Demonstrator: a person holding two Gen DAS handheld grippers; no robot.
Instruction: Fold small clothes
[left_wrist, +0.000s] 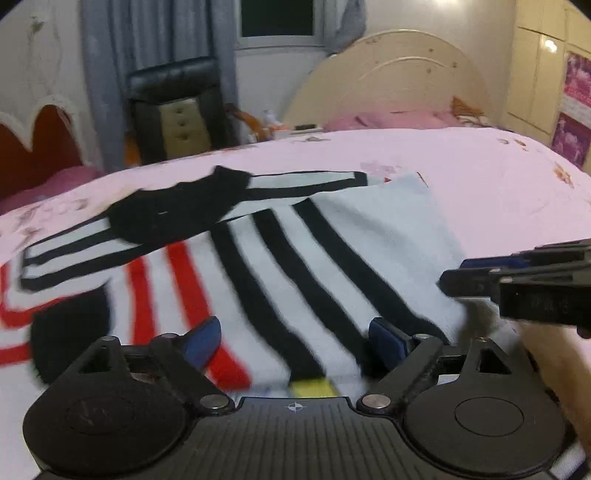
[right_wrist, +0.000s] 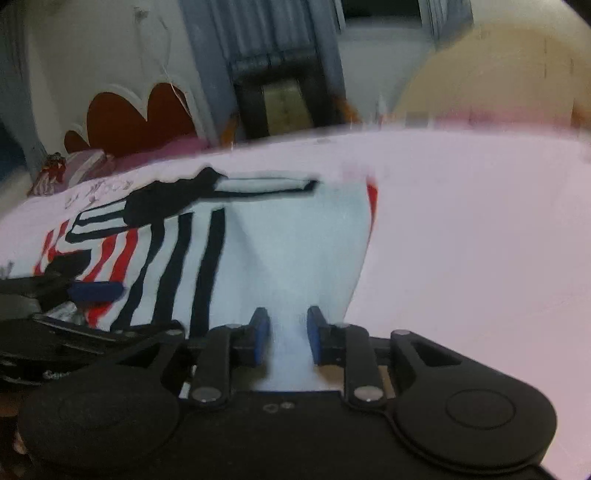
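- Spread across a pink-sheeted bed (left_wrist: 480, 177), from centre frame out to 9 o'clock in the left wrist view: a small white garment (left_wrist: 369, 236) banded with black stripes, red stripes showing at 8 o'clock.
- Draped over its far edge at 11 o'clock: a black-and-white striped sleeve or second piece (left_wrist: 177, 214), blurred, too unclear to say which.
- Judged light, limp and non-slippery knit; likely to sag and crease when lifted, so best pinched at a hem or corner, not mid-panel.
- At 6 o'clock in the left wrist view: left gripper (left_wrist: 295, 336), jaws spread wide over the striped cloth, holding nothing.
- At 6 o'clock in the right wrist view: right gripper (right_wrist: 284, 338), jaws drawn close with a fold of the white near edge running between the blue pads (right_wrist: 260, 332); pinch looks likely, contact not certain through blur.
- Behind, at 12 o'clock: cream headboard (left_wrist: 399, 77), black chair (left_wrist: 177, 107).
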